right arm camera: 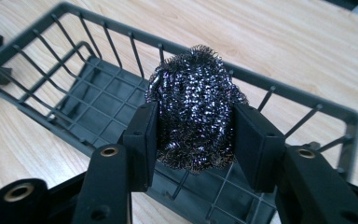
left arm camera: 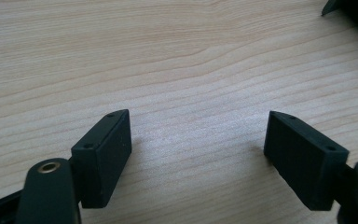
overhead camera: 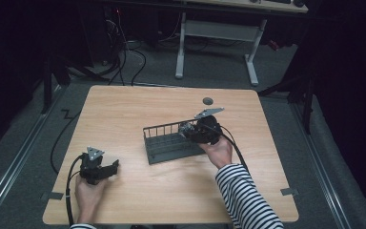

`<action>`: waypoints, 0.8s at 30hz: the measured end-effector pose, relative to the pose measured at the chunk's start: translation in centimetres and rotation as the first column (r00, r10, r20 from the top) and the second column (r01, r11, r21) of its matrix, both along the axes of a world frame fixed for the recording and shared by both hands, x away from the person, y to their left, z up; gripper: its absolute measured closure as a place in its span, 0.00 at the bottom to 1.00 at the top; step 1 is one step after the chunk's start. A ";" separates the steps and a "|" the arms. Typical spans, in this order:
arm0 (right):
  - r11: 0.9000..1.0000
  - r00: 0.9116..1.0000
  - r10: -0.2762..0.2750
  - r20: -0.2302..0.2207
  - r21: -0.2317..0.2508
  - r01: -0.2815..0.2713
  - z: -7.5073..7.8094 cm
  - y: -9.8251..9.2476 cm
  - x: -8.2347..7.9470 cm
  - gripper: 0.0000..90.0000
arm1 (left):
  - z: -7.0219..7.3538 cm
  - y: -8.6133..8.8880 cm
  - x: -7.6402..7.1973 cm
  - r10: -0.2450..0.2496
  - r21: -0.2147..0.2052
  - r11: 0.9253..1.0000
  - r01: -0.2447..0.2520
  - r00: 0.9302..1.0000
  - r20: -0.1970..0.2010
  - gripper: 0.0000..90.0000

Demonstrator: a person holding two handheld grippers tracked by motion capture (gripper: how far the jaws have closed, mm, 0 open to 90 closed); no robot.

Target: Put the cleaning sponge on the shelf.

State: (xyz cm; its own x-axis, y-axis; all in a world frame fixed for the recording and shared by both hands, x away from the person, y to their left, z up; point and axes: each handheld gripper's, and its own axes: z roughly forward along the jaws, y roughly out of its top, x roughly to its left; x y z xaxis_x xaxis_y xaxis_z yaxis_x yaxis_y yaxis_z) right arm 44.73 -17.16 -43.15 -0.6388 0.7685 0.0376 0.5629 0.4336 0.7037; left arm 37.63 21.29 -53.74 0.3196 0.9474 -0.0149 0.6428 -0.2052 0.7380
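1 wiry steel scourer (right arm camera: 193, 107) over slatted grey basket (right arm camera: 51, 81)

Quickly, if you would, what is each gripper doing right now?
Left gripper: open, empty.
Right gripper: shut on the dark steel-wool scouring ball.

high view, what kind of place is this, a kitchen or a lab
Likely a lab or recording room, not a kitchen: a bare wooden table on grey floor, loose floor cables, dark curtains around, and a second desk's white frame behind.
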 end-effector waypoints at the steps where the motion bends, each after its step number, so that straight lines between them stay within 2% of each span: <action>1: 1.000 1.000 -0.005 -0.005 -0.004 0.005 -0.1 0.1 0.1 0.59 | 0.0 0.0 0.0 0.000 0.000 1.000 0.000 1.000 0.000 0.26; 7: 1.000 1.000 -0.016 -0.027 -0.016 0.016 -0.6 0.2 0.5 0.55 | 0.0 0.0 0.0 -0.001 0.000 1.000 0.001 1.000 0.000 0.26; 11: 1.000 1.000 -0.015 -0.015 -0.023 0.014 -0.7 0.3 0.5 0.52 | 0.0 0.0 0.0 -0.002 0.000 1.000 0.002 1.000 0.000 0.26; 12: 1.000 1.000 -0.023 -0.013 -0.013 0.023 -0.6 0.2 0.5 0.47 | 0.0 0.0 0.0 -0.002 0.000 1.000 0.002 1.000 -0.001 0.27; 15: 1.000 1.000 -0.023 0.000 -0.004 0.023 -0.5 0.1 0.4 0.44 | 0.0 0.0 0.0 -0.002 0.000 1.000 0.002 1.000 0.000 0.27; 16: 1.000 1.000 -0.023 0.012 0.014 0.022 -0.2 -0.1 0.3 0.43 | 0.0 0.0 0.0 -0.003 0.000 1.000 0.003 1.000 -0.001 0.27; 19: 0.999 0.999 -0.026 0.032 0.029 0.025 0.2 -0.4 0.0 0.42 | 0.0 0.0 0.0 -0.003 0.000 1.000 0.003 1.000 -0.001 0.27; 20: 0.998 0.999 -0.029 0.045 0.052 0.026 0.7 -0.8 -0.3 0.42 | 0.0 0.0 0.0 -0.004 0.001 1.000 0.004 1.000 -0.001 0.27; 24: 0.996 0.997 -0.037 0.074 0.081 0.031 1.7 -1.7 -0.9 0.43 | 0.0 0.0 0.0 -0.004 0.000 1.000 0.004 1.000 -0.001 0.27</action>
State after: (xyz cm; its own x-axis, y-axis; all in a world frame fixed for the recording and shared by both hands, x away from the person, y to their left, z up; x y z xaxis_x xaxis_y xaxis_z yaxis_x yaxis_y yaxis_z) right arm 43.81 -18.89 -41.42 -0.6160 0.7860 0.0526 0.5204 0.3560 0.7762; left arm 37.62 21.30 -53.73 0.3231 0.9462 -0.0148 0.6429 -0.2080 0.7372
